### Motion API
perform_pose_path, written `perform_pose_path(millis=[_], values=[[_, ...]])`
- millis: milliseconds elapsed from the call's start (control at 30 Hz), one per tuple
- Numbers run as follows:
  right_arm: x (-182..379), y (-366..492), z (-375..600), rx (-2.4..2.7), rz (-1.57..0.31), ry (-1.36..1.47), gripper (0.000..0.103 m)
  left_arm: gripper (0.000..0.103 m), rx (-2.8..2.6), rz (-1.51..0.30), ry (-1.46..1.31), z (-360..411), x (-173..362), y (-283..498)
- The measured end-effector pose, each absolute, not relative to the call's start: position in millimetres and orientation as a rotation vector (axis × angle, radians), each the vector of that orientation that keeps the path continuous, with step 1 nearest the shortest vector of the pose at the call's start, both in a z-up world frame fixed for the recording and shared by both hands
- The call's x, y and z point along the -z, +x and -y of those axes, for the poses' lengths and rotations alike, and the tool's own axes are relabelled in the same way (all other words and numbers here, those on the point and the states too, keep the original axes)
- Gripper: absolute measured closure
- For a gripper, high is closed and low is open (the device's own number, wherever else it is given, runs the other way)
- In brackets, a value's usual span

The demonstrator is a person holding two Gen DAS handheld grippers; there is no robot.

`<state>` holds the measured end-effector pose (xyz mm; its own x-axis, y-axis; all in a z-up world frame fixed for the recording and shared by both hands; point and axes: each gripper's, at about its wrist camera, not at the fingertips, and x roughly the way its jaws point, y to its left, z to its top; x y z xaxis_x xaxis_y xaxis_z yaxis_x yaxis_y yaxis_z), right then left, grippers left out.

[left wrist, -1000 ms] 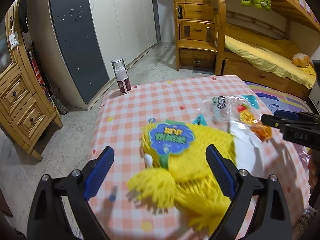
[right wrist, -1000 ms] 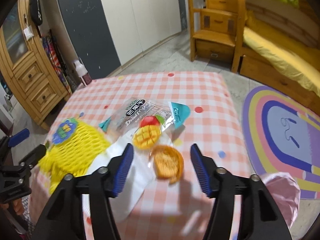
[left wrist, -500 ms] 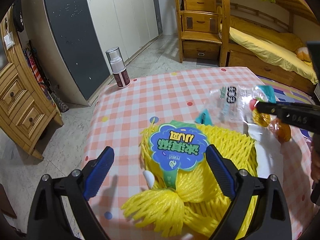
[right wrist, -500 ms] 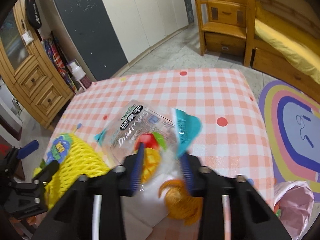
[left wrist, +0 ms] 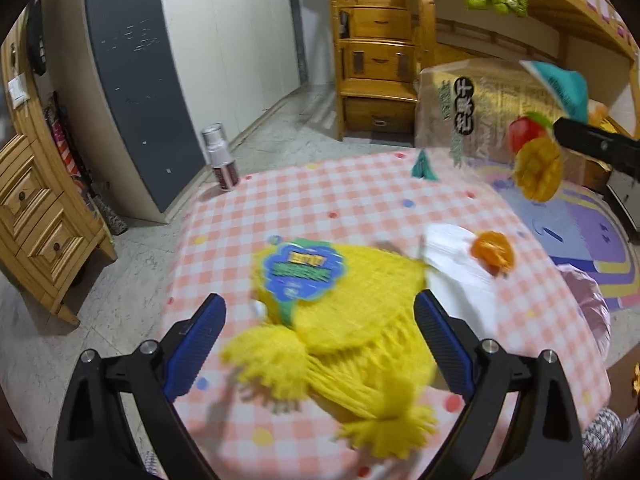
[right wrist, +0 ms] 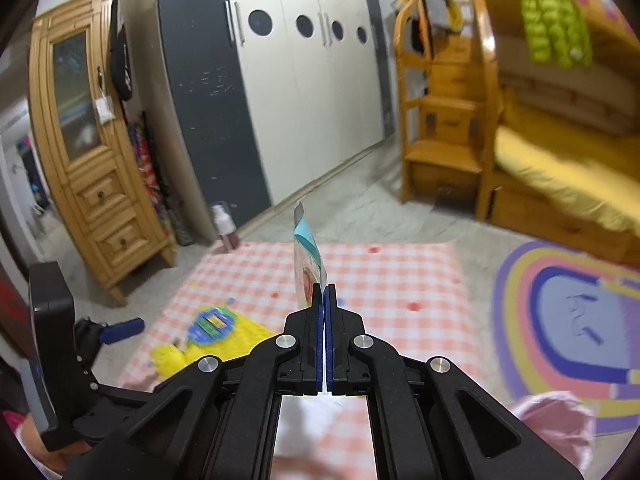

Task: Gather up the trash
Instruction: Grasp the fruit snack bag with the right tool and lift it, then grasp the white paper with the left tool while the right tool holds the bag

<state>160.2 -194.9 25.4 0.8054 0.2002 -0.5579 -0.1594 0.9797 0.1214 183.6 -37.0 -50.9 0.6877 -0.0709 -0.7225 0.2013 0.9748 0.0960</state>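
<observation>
Right gripper point(right wrist: 323, 300) is pinched tight on the clear dried-mango snack wrapper point(left wrist: 492, 112), lifted off the pink checkered table point(left wrist: 320, 208); left gripper point(left wrist: 320, 340) gapes wide over the yellow foam fruit net point(left wrist: 360, 320).

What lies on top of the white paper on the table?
An orange peel rests on the white paper. The yellow net covers the paper's left edge, so anything beneath there is hidden.

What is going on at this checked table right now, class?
A person is clearing trash with two handheld grippers. The right gripper is shut on the dried mango wrapper, holding it up off the pink checked table. The left gripper hangs open over the yellow foam net, not gripping it. An orange peel on white tissue and a small bottle sit on the table.
</observation>
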Motion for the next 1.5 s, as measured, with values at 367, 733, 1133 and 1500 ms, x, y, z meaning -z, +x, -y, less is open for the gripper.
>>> perform_pose_path(millis=[367, 733, 1133, 1500], values=[[-0.8, 101.7, 244.2, -0.059, -0.625, 0.083, 0.103, 0.021, 0.330, -0.861, 0.193, 92.8, 82.1, 174.1], [16.4, 84.6, 270.7, -0.036, -0.640, 0.176, 0.103, 0.025, 0.330, -0.909, 0.336, 134.5, 117.2, 169.5], [20.3, 70.1, 279.0, -0.036, -0.633, 0.210, 0.103, 0.065, 0.298, -0.886, 0.267, 113.3, 117.6, 178.3], [2.9, 42.1, 278.3, -0.034, -0.587, 0.204, 0.103, 0.103, 0.359, -0.784, 0.184, 95.2, 57.6, 154.8]])
